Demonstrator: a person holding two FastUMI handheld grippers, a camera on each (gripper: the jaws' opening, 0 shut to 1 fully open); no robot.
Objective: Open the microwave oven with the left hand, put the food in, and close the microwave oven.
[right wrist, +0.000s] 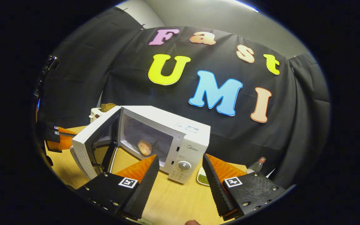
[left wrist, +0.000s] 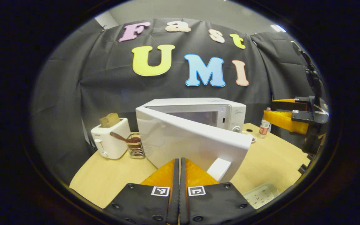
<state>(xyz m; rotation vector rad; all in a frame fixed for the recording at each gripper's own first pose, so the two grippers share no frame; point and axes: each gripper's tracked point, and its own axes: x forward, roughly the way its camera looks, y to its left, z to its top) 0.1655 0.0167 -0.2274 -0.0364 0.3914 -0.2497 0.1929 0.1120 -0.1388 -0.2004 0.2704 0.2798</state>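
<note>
**Door half open, food inside: the swing shut is where we could slip**

We see the food (right wrist: pixel 144 147), a round brownish piece, lying inside the microwave (right wrist: pixel 180 147), back from the opening. The door (left wrist: pixel 195 143) stands partly open. Our left gripper (left wrist: pixel 179 175) sits just behind the door's outer face with its fingers pressed together and nothing between them; we cannot tell whether the tips touch the door. Our right gripper (right wrist: pixel 180 178) hangs in front of the oven, fingers spread wide and empty.

We judge that closing is what remains. A push placed near the hinge side could shove the whole oven across the table (left wrist: pixel 270 159) instead of latching it. A hard push could also rock it toward the toaster (left wrist: pixel 111 142) and the wire basket (left wrist: pixel 135 148) with its spoon, both standing just beside the oven.

The right gripper lies near the door's path and may need to back off. A small bottle (right wrist: pixel 255 165) and a dish of green bits (right wrist: pixel 202 178) stand by the oven's other side, a tray (left wrist: pixel 261 195) at the table edge.
</note>
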